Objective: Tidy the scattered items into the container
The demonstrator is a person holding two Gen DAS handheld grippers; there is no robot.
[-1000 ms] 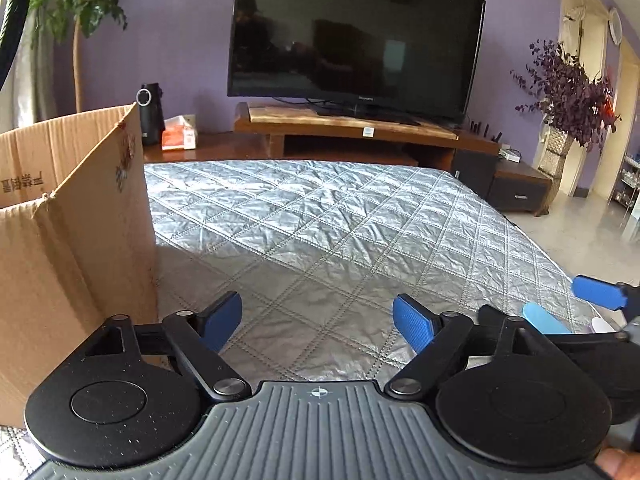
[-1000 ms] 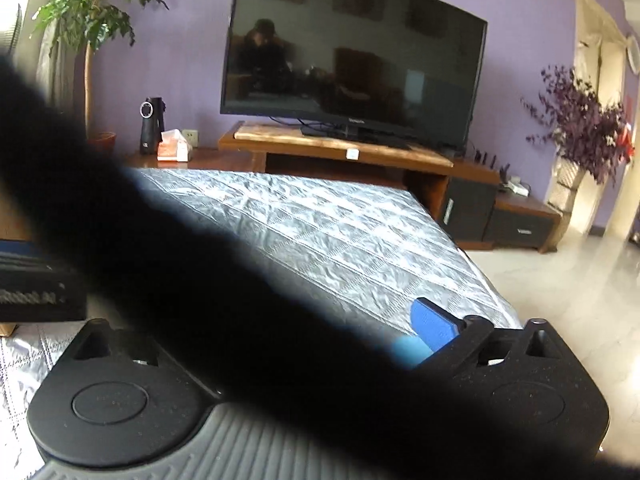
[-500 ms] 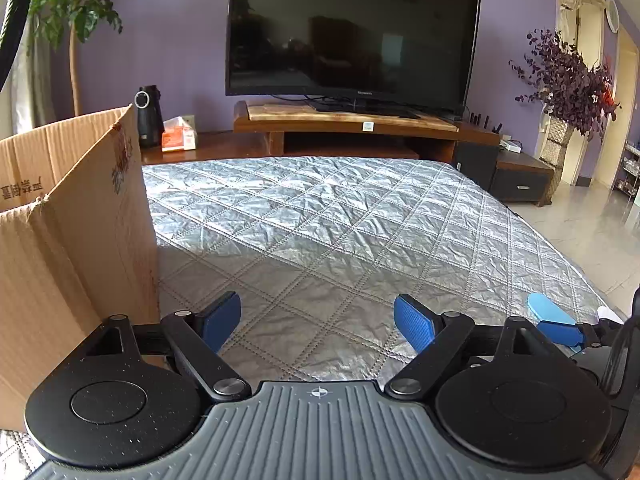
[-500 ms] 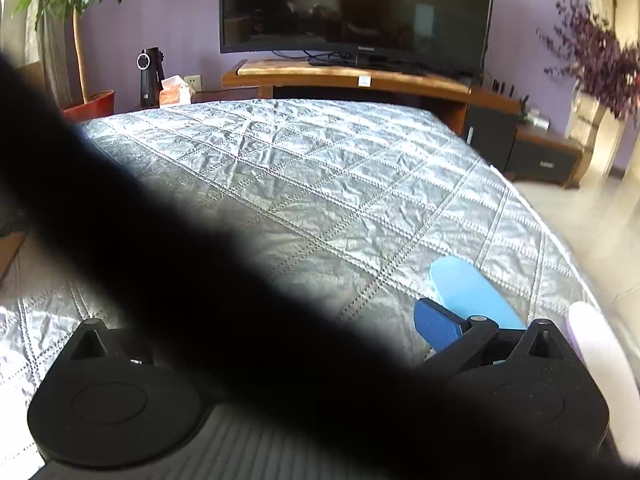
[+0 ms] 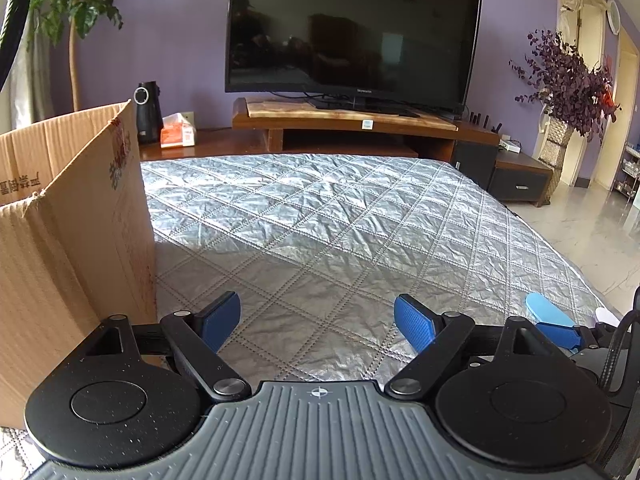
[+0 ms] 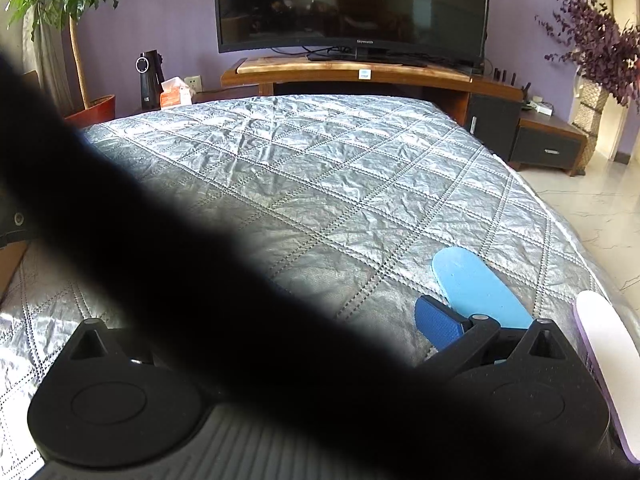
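So the light blue oval thing (image 6: 476,284) is lying flat on the silver quilted bed (image 6: 320,168), near its right edge, just past my right gripper (image 6: 434,326). A dark band hides that one's jaws, can't tell. Left gripper (image 5: 318,322) gapes wide and empty beside the cardboard box (image 5: 68,216).

Past my fingers I see a big dark television (image 5: 352,32) on a wooden stand (image 5: 344,124). A leafy potted plant (image 5: 68,8) stands far left, a purple-leaved plant (image 5: 568,80) in a woven vase far right.
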